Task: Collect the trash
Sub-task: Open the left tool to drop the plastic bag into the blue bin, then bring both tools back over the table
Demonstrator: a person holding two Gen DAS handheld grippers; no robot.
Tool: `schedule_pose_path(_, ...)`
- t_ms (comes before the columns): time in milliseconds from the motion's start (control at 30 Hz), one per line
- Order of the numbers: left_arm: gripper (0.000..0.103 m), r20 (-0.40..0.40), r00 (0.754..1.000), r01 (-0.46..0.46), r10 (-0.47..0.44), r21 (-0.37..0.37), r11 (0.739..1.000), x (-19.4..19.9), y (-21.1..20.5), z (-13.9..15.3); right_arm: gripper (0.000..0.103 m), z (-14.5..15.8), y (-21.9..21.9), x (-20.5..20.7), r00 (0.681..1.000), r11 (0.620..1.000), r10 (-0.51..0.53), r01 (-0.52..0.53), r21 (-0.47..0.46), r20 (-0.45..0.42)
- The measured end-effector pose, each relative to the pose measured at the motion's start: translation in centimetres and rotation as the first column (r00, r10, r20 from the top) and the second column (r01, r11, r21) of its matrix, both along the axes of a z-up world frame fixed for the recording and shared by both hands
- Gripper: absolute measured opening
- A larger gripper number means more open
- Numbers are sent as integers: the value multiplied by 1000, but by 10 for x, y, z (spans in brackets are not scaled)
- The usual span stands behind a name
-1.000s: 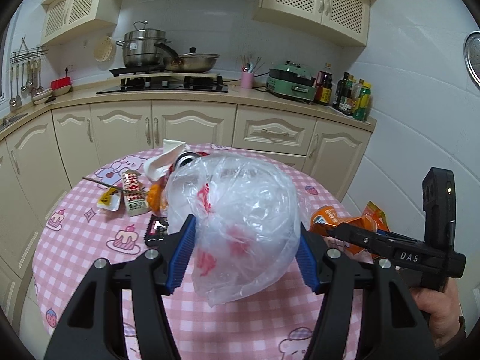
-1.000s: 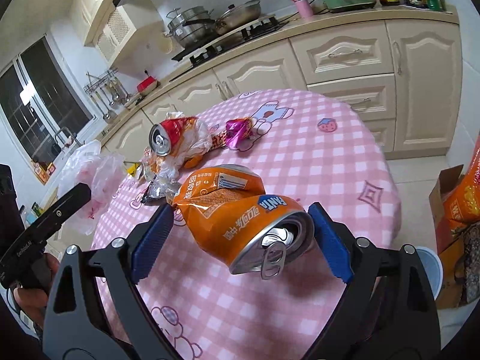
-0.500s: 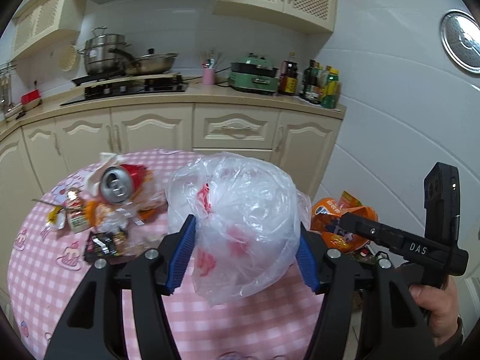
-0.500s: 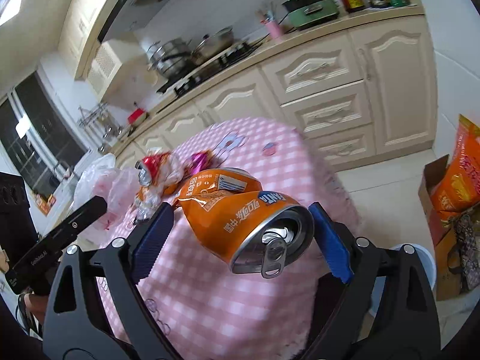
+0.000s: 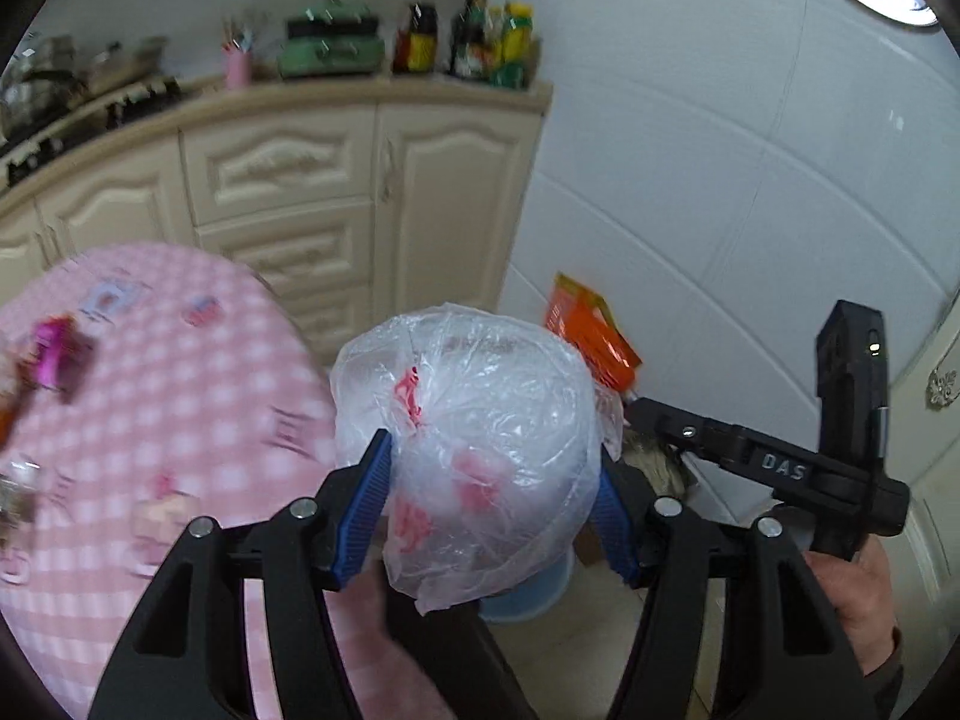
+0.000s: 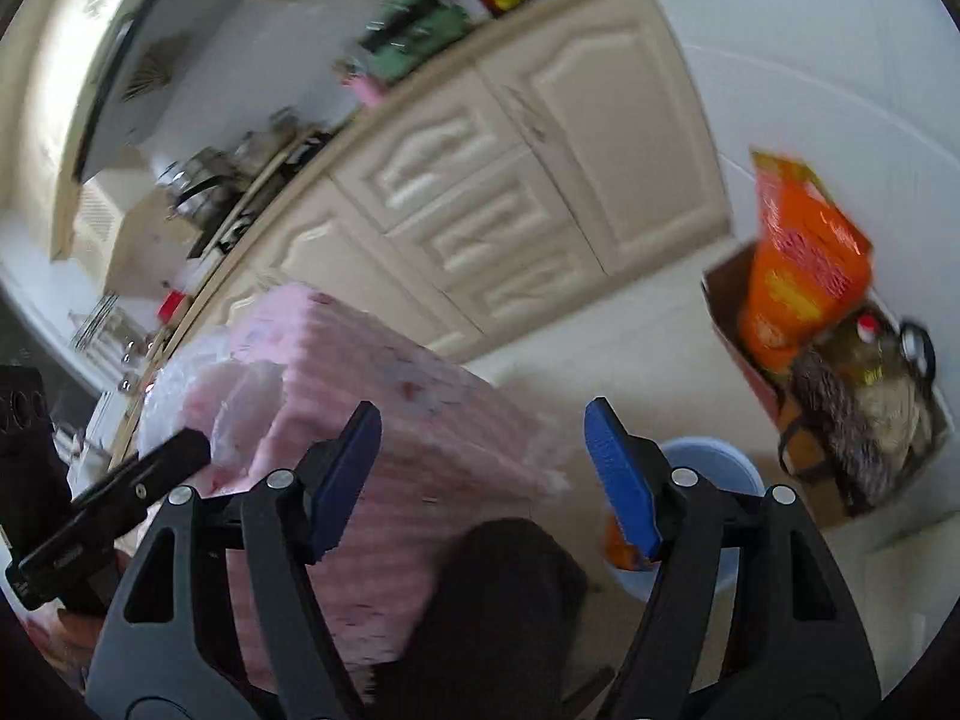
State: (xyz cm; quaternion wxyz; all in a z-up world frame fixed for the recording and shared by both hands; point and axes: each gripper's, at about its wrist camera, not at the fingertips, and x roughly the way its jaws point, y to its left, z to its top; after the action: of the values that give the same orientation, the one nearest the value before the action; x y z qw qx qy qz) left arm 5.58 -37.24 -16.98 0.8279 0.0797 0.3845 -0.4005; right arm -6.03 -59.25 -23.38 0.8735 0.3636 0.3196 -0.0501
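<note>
My left gripper (image 5: 489, 504) is shut on a crumpled clear plastic bag with red print (image 5: 474, 456) and holds it past the table's right edge, above a light blue bin (image 5: 522, 594) on the floor. My right gripper (image 6: 483, 474) is open and empty, out over the floor beside the table. The orange crushed can (image 6: 621, 546) shows just below its right finger, at the blue bin (image 6: 714, 468). The right gripper's body shows in the left wrist view (image 5: 774, 468).
The round table with a pink checked cloth (image 5: 150, 420) carries a magenta wrapper (image 5: 57, 351) and other blurred litter at its left. A cardboard box with an orange package (image 6: 804, 276) stands by the white wall. Cream cabinets (image 5: 336, 198) lie behind.
Both grippers swung right, off the table toward the floor bin. My right gripper opened and let go of the orange can. The left one still holds the bag.
</note>
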Motion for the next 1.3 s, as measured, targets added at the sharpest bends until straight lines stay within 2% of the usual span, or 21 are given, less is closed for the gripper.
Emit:
schedule_pose_path(67,60,-10,999,37,-37,49,998,-4,-22,-17,71,-30,-13,-9,999,998,-33,35,53,-37)
schedule_pose_path(167,61,-66,995,81,-76,82,993,-6,-49,-40,73,-66,-28,-20,993,988,-80,90,125,-82)
schedule_pose_path(233,61,-89,992,97,-87,112,989,-7,-68,-58,88,-82,-38,-27,988,979,-120,135,153,-99)
schedule_pose_path(333,61,-130,987,119,-99,156,980,-8,-90,-85,96,-100,-51,-37,974,961,-186,208,184,-128)
schedule_pose_path(400,61,-166,981,128,-95,199,972,-5,-106,-112,97,-111,-60,-48,959,944,-240,268,195,-153)
schedule_pose_path(533,62,-229,970,150,-85,284,947,10,-135,-161,97,-120,-71,-62,942,929,-295,322,180,-163)
schedule_pose_path(600,74,-255,964,161,-80,313,936,14,-147,-183,97,-122,-75,-66,939,927,-304,331,178,-163)
schedule_pose_path(700,84,-270,960,175,-79,353,919,21,-159,-203,97,-124,-77,-70,938,923,-307,335,189,-161)
schedule_pose_path(767,86,-266,962,162,-60,381,910,20,-161,-208,97,-125,-77,-71,938,923,-306,334,190,-162)
schedule_pose_path(900,87,-254,967,131,-33,377,917,21,-156,-203,97,-123,-77,-74,937,923,-311,338,185,-160)
schedule_pose_path(1067,87,-196,980,89,-23,335,938,16,-144,-170,97,-109,-72,-72,938,929,-309,333,160,-156)
schedule_pose_path(1300,87,-107,994,47,-21,244,969,3,-122,-109,97,-65,-58,-68,948,944,-303,313,105,-99)
